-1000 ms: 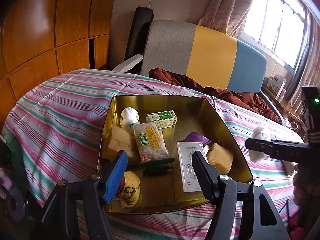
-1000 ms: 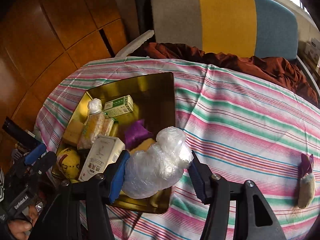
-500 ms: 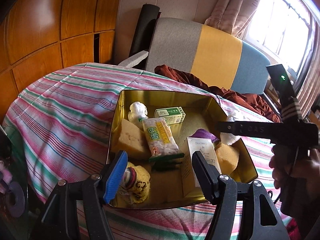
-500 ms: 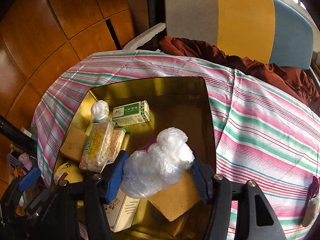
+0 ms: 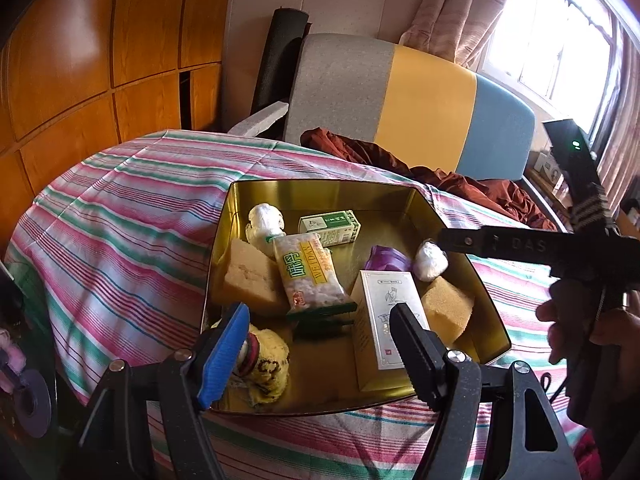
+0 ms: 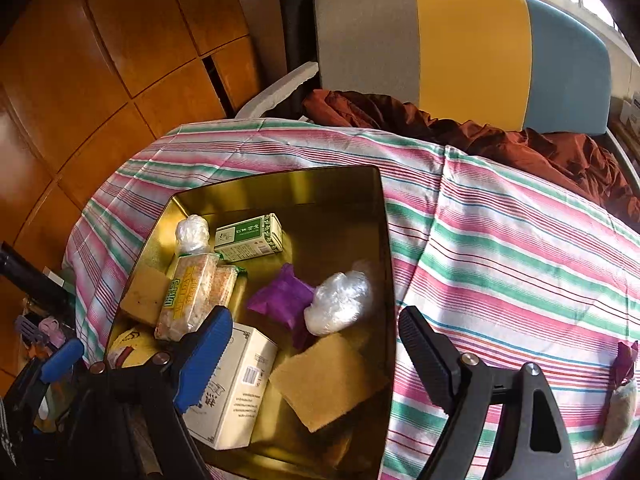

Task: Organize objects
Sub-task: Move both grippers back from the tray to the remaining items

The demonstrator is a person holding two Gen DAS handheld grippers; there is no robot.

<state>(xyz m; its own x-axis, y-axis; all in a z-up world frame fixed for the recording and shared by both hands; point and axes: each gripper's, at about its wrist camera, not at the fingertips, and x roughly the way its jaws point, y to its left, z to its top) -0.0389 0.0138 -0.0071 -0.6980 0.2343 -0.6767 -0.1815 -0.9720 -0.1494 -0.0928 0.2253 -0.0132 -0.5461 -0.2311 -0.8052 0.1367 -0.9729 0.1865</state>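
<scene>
We see the right gripper [image 6: 316,336] with its jaws just spread wide and nothing between them. The clear plastic bundle [image 6: 339,303] lies in the gold tin [image 6: 280,196], against a purple packet [image 6: 282,298] (slightly blurred). The left gripper [image 5: 320,330] hangs over the tin's near edge, fingers apart, having just widened, gripping nothing.

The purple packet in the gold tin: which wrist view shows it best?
The right wrist view: the purple packet lies nearly whole beside the clear plastic bundle. In the left wrist view only its top shows behind the white box.
</scene>
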